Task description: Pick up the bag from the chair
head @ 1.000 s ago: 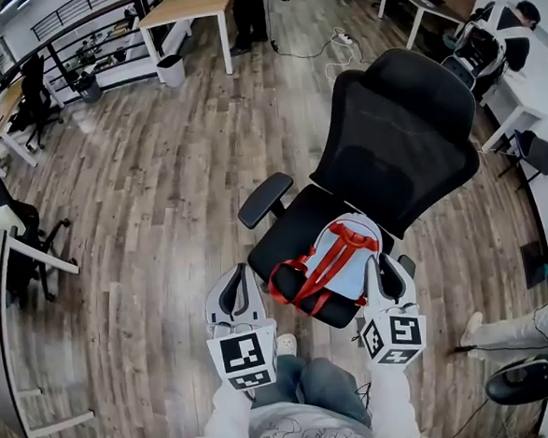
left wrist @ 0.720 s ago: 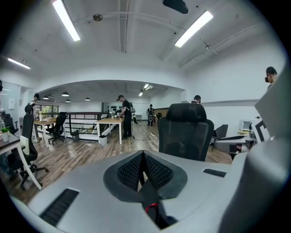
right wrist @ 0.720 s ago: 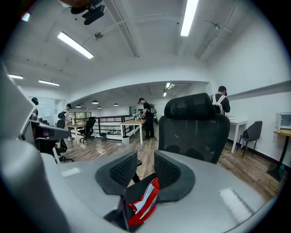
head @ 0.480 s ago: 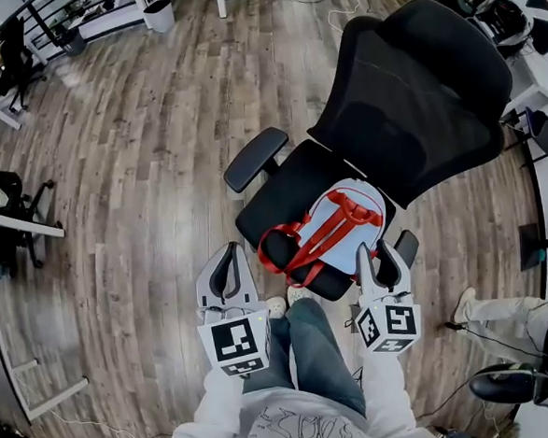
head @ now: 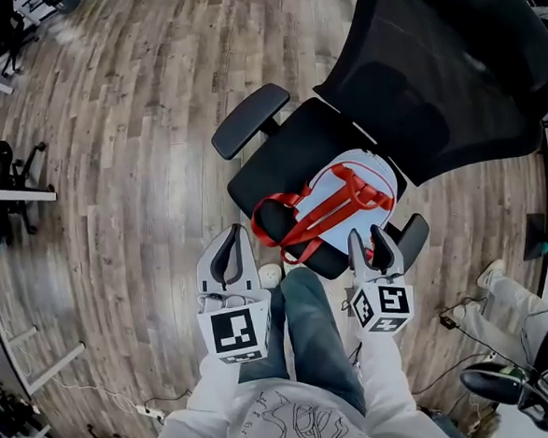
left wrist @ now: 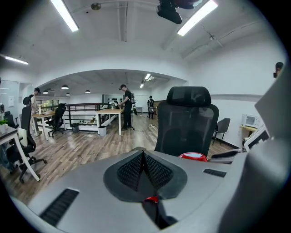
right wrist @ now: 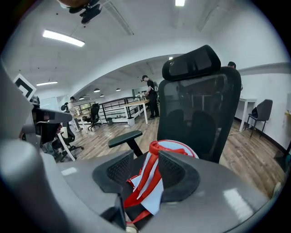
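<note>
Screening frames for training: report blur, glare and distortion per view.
Head view: fisheye bows the floor; chair and bag fairly sharp. Left gripper view: ceiling lights blow out, dark corners, foreground soft. Right gripper view: bag crisp, near foreground blurred, chair back bowed.

The left gripper (head: 229,237) is held forward, tilted down, jaws closed together. The right gripper (head: 371,238) is held alongside; its jaws have just been opening, with nothing clamped between them.
</note>
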The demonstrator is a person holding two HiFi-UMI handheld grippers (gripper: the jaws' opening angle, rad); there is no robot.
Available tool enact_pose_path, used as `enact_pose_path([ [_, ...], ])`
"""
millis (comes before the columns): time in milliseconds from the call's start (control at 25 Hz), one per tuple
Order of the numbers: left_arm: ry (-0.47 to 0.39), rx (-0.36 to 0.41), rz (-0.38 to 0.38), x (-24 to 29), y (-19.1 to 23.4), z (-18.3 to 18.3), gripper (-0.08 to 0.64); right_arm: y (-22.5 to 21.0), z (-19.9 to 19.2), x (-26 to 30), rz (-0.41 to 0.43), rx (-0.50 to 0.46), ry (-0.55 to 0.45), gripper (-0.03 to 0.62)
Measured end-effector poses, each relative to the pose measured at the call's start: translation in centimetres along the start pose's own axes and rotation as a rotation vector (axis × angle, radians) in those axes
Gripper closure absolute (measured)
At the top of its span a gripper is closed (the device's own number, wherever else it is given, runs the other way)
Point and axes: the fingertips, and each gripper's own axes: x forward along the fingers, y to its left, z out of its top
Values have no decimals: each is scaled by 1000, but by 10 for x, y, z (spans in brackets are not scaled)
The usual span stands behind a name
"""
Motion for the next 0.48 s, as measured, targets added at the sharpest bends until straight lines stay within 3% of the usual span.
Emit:
enact_pose_path([
  [240,50,-11,-25,17,-11,-28,554,-15,-31,30,20,29,53,410],
  [480,83,-18,-40,35,-19,-45,554,-26,-63,55,45,-12,125,398],
])
